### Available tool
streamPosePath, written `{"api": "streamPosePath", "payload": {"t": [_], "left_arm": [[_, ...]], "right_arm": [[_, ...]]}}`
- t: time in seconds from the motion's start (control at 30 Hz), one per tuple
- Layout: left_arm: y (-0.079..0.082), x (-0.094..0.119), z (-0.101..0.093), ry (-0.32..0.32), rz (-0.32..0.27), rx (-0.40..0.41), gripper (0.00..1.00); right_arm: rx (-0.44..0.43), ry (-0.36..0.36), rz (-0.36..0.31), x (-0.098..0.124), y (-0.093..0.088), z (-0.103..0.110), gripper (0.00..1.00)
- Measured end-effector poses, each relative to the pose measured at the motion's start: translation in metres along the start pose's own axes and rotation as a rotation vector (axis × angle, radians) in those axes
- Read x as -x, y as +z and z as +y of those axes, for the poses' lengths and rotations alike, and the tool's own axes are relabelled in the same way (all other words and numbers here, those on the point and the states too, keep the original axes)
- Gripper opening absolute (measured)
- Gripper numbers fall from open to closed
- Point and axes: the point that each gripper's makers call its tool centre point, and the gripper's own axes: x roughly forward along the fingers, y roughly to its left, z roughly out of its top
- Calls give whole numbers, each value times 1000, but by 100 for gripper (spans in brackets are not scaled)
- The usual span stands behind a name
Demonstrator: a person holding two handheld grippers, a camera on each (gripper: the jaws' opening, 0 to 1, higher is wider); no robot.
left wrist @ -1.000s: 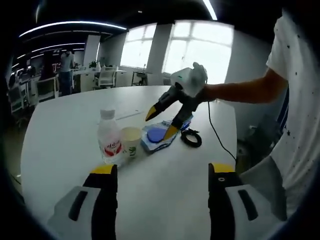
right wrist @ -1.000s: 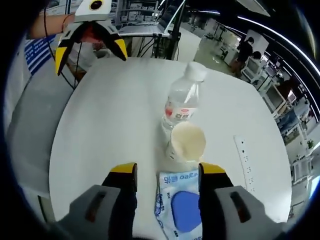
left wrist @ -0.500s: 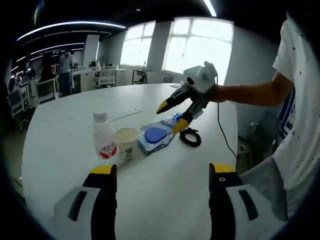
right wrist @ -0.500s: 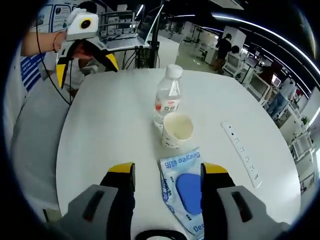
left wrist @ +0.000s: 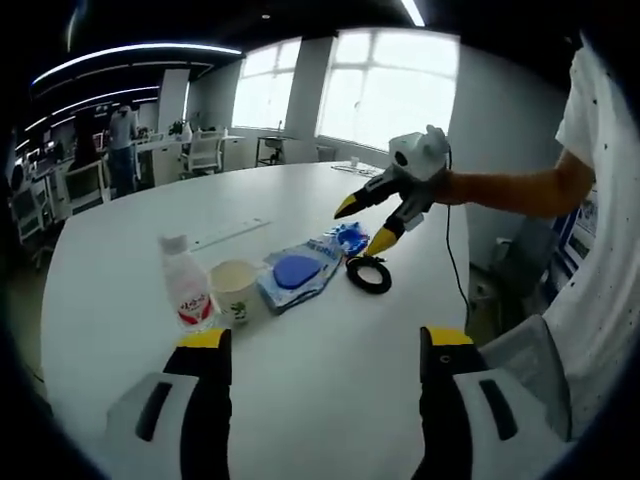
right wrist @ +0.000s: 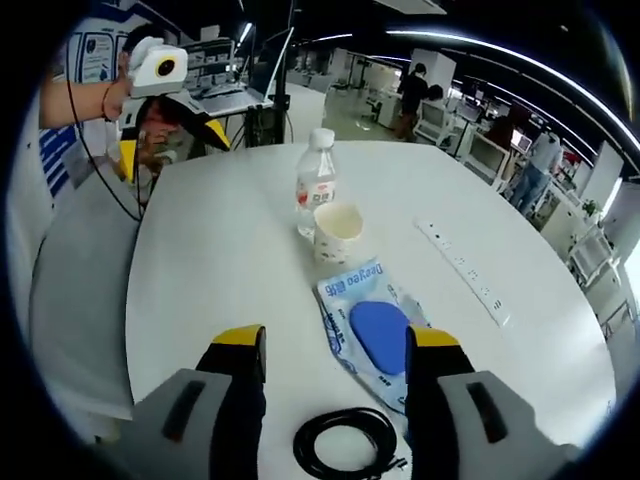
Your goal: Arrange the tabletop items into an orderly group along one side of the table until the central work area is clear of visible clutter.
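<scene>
In the left gripper view, the row of things on the white table (left wrist: 330, 380) runs left to right: a clear water bottle (left wrist: 186, 295) with a red label, a paper cup (left wrist: 234, 290) touching it, a blue-and-white packet (left wrist: 297, 275) just beside the cup, then a coiled black cable (left wrist: 368, 274) near the packet's right end. All 4 lie in a loose line across the middle of the table. A white power strip (left wrist: 231, 233) lies flat behind them, apart from the row.

The left gripper (left wrist: 325, 345) has its 2 yellow-tipped jaws spread wide, with bare table between them. The right gripper (left wrist: 372, 223) hangs above the cable and the packet's far end, its jaws parted and holding nothing, with a person's bare forearm (left wrist: 510, 188) behind it.

In the right gripper view, the left gripper (right wrist: 172, 135) shows at the far table edge, the bottle (right wrist: 315, 185) and cup (right wrist: 337, 231) stand in mid-table, and the packet (right wrist: 372, 327) and cable (right wrist: 347, 447) lie near the right gripper (right wrist: 335, 345).

Around the table is an open office with desks, chairs, bright windows and ceiling light strips; people stand far off.
</scene>
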Motion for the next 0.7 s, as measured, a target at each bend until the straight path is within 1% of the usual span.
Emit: {"api": "streamPosePath", "payload": {"t": [0.33,0.7], "left_arm": [[3,-10,-13,7,9,-15,84],[6,-20,-30,12,17,-29,86]], "right_arm": [[-45,-46,-14,37,-22,3,58],[-91,-92,-17,76,-50,7,61]]}}
